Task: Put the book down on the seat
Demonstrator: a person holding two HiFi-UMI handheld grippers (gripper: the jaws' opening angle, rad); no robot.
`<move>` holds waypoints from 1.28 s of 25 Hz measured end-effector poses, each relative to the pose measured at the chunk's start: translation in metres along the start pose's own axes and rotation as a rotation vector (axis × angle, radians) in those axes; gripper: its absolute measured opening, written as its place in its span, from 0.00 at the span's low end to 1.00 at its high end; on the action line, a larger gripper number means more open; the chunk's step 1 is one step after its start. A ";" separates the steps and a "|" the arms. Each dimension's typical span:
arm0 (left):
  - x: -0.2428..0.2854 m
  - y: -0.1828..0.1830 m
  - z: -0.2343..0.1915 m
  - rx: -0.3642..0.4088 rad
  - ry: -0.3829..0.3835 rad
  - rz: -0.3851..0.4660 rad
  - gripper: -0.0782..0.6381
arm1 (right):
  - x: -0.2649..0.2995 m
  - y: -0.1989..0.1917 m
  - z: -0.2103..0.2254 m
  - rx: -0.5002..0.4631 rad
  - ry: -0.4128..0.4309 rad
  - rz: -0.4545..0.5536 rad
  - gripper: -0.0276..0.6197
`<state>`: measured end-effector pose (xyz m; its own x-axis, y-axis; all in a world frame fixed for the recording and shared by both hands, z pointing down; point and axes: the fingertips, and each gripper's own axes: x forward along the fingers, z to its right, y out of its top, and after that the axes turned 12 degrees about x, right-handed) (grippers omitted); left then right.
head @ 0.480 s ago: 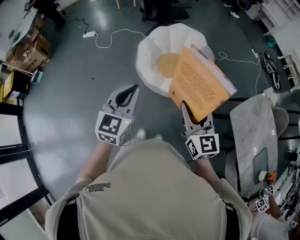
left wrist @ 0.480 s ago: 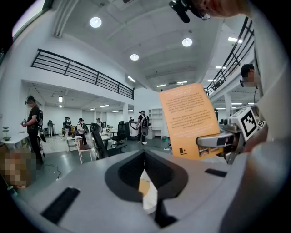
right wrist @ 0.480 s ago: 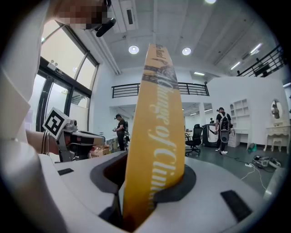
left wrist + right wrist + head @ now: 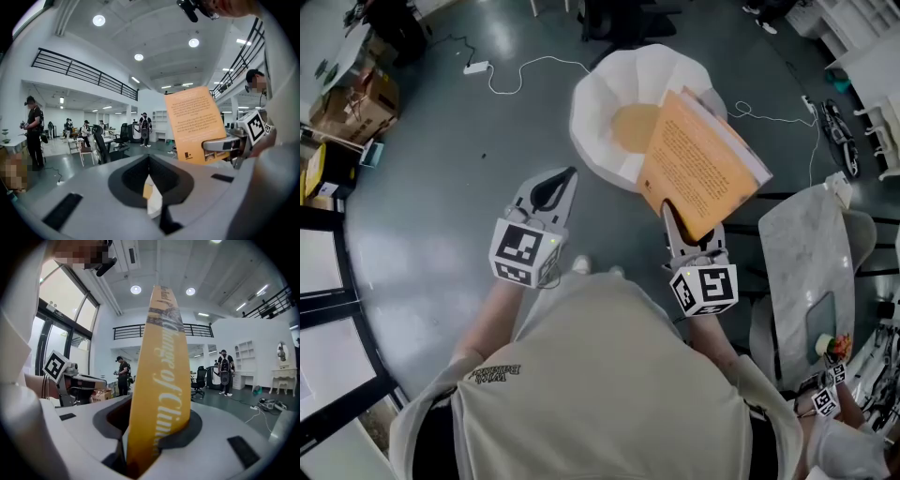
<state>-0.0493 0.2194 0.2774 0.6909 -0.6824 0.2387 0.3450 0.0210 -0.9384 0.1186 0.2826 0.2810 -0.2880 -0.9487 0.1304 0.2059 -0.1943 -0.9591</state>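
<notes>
**R gripper** (image 4: 149, 441): jaws clamped on lower end of orange paperback book (image 4: 161, 376), spine facing cam, book standing upright out of the jaws.
**L gripper** (image 4: 565, 181): jaws together, nothing held, apart from the book, over bare floor.
**Book posn:** held in air, not on seat; from head view it overlaps the R side of the seat.
**Seat** (image 4: 598, 112): white, petal-shaped shell w/ tan round cushion (image 4: 630, 127).
**Surface:** grey polished concrete floor (image 4: 441, 197); white cable (image 4: 525, 67) trailing behind seat.
**Room:** large open hall, mezzanine railing (image 4: 84, 72), recessed ceiling lights, several people standing at far desks; pale marble-look tabletop (image 4: 802, 248) to person's R; cardboard boxes (image 4: 367, 94) far L.
</notes>
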 end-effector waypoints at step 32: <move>0.017 0.015 0.055 -0.022 0.116 -0.039 0.12 | -0.033 0.002 0.045 0.008 0.101 -0.012 0.31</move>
<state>0.0024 0.2488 0.2816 0.5989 -0.7623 0.2456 0.3547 -0.0225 -0.9347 0.1707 0.3024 0.2860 -0.3836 -0.9163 0.1150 0.2098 -0.2077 -0.9554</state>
